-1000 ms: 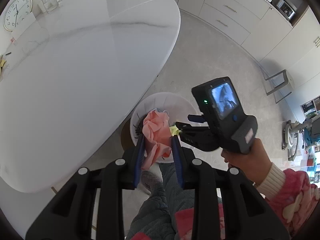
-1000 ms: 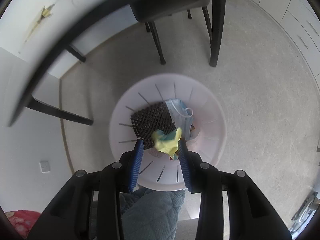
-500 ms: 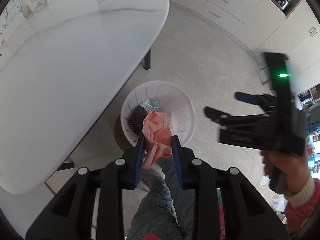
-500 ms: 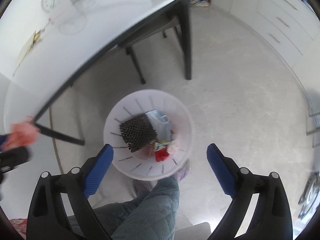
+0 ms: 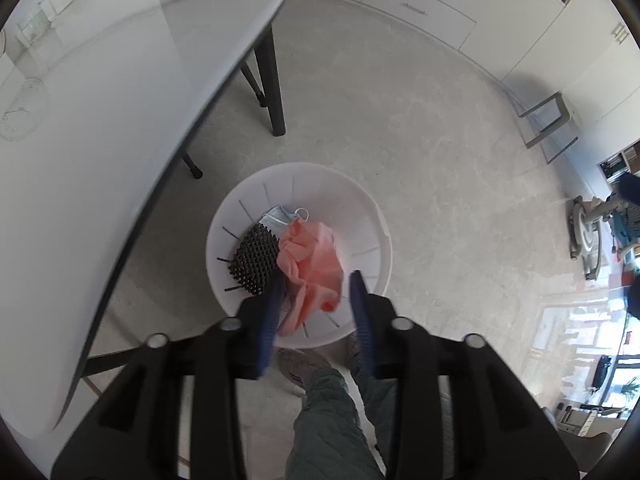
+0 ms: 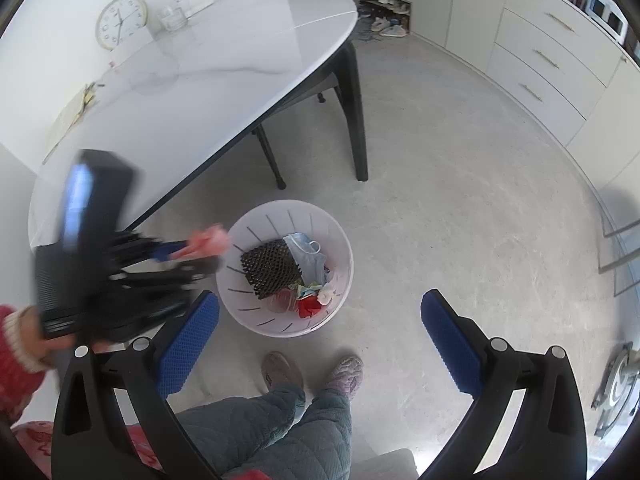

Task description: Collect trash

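A white slotted trash basket (image 5: 372, 208) stands on the floor by the table. It holds a black mesh piece (image 5: 254, 254), a blue face mask (image 5: 276, 216) and small scraps (image 6: 310, 298). My left gripper (image 5: 316, 280) hovers over the basket with a crumpled pink cloth (image 5: 312, 264) between its fingers; the jaws stand slightly apart and the cloth hangs loosely. In the right wrist view the left gripper (image 6: 200, 250) with the pink cloth (image 6: 208, 242) is at the basket's (image 6: 344, 276) left rim. My right gripper (image 6: 320, 336) is wide open and empty, above and in front of the basket.
A white marble table (image 5: 100, 140) with black legs (image 5: 274, 92) overhangs the basket's left side. A clock (image 6: 120, 20) and a glass container (image 6: 174, 14) sit on the table (image 6: 208, 72). The person's feet (image 6: 312, 368) stand just in front of the basket. White cabinets (image 6: 540, 60) line the far wall.
My right gripper let the yellow scrap fall into the basket, opened wide and pulled up and back. My left gripper moved over the basket with the pink cloth, and its jaws have begun to part.
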Available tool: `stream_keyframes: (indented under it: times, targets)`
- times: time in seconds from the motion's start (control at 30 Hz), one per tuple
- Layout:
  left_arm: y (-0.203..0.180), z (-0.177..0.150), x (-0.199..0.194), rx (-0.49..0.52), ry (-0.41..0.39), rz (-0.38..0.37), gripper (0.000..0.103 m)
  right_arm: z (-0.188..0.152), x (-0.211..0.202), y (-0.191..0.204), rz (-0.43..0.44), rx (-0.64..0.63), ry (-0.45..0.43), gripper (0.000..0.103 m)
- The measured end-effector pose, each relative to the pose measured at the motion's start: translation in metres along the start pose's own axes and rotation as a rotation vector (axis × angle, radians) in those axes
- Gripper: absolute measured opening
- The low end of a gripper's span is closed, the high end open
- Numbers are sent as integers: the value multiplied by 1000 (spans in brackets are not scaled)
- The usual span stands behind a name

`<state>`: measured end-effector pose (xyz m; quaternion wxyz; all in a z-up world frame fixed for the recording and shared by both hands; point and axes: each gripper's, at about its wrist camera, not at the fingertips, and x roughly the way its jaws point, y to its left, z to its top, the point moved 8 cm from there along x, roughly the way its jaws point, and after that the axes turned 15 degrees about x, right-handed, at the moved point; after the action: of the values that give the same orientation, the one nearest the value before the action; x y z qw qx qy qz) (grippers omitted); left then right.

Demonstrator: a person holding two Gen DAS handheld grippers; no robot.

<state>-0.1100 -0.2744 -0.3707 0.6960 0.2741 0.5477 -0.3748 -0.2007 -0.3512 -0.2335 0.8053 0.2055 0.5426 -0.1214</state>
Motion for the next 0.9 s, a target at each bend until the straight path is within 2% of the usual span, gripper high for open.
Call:
stream_keyframes:
  times: [0.07, 0.17, 0.27, 0.37, 0.53, 0.6, 0.77, 0.9]
  targets:
    - [-1, 2, 15, 15, 22, 23, 65, -3, 7, 0, 0, -9, 20, 100]
    - [-3, 1, 32, 24, 62, 25, 73, -7, 13, -2, 2, -11, 45, 100]
    - [-5, -2, 36, 4, 93, 18, 74, -6, 14, -5, 1, -15, 52, 100]
    - [-4, -5, 24, -34, 74, 10, 80, 2, 12, -9, 0, -13, 45, 100]
    - [0, -3, -12, -81, 33, 33, 84, 22, 16, -15, 2, -7, 34, 100]
    - [4, -3, -31, -113, 12, 47, 89, 28, 24, -13, 2, -26, 44, 100]
    - [21, -14, -71, -203, -18, 110, 90, 32, 52, 3, 17, -107, 104, 100]
    - [35, -31, -91, -278, -12, 169, 91, 27, 73, 23, 36, -189, 163, 100]
